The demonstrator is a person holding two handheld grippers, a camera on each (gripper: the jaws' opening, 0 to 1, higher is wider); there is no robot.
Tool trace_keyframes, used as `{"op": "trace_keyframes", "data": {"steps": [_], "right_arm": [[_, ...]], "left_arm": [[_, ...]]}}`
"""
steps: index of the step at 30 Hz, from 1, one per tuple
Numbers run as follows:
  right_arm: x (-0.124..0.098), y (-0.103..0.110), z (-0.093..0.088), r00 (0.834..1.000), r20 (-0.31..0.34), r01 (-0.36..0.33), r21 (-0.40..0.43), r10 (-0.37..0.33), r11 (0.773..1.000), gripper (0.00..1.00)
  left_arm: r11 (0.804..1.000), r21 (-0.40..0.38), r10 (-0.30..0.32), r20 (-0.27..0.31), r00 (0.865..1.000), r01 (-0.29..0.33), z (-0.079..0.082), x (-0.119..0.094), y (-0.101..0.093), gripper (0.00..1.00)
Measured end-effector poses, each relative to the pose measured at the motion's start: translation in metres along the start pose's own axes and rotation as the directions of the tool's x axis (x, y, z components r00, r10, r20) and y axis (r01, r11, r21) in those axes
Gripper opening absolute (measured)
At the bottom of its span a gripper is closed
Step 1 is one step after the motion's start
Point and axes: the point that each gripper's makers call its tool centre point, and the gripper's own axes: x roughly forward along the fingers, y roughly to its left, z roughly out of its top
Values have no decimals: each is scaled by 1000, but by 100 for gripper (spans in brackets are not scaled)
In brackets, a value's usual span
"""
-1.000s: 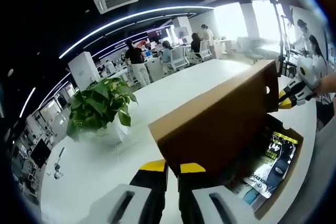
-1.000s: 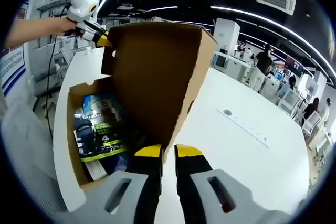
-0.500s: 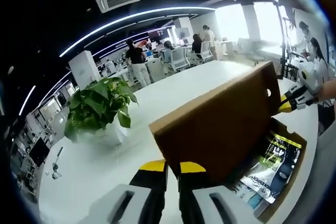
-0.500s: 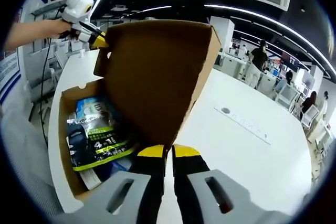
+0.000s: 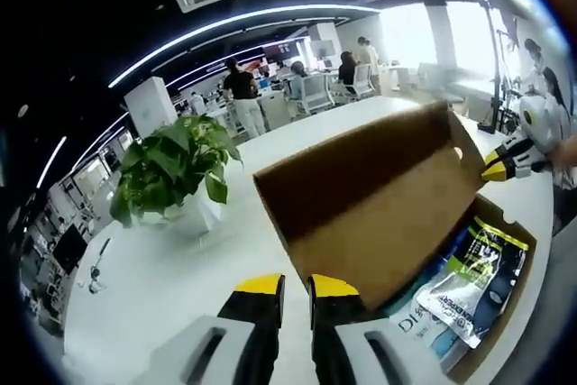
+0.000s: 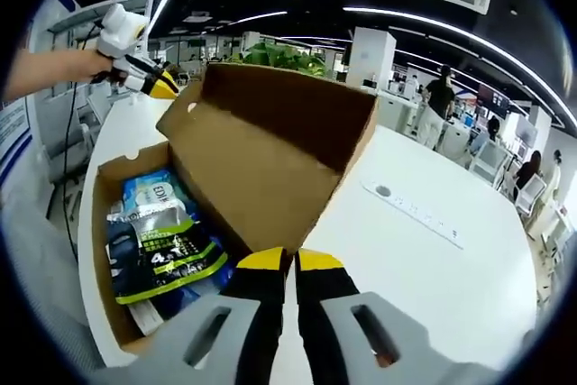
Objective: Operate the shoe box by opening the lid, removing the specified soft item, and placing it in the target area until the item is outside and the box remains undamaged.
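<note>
A brown cardboard shoe box (image 6: pixel 90 250) lies on a white table with its lid (image 6: pixel 261 160) raised and tipped back. Inside lie soft packets (image 6: pixel 162 250) printed in black, green and blue. My right gripper (image 6: pixel 288 261) is shut on the lid's near corner. My left gripper (image 6: pixel 165 87) pinches the lid's far corner. In the left gripper view, my left gripper (image 5: pixel 296 288) is shut at the corner of the lid (image 5: pixel 370 205). There my right gripper (image 5: pixel 494 167) holds the opposite corner, and the packets (image 5: pixel 478 268) show in the box (image 5: pixel 509 304).
A potted green plant (image 5: pixel 171 169) stands on the white table (image 5: pixel 162 286) to the left of the box. A flat socket strip (image 6: pixel 415 214) is set in the table's top, right of the box. Desks, chairs and people fill the office behind.
The lid has swung further back and lower with both grippers on its corners. More of the packets inside shows now.
</note>
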Motion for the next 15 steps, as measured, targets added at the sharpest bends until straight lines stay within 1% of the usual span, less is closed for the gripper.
{"op": "trace_keyframes", "data": {"steps": [9,15], "right_arm": [[7,-4,1,1000,-13,-8,-14,8,1000,2],[10,-6,0,1000,-21,-14,-25,13,1000,2]], "left_arm": [[999,-45,-15,-35,999,13,-23,7,-4,10],[998,-66,-25,-57,998,21,-31,15,-7,9]]}}
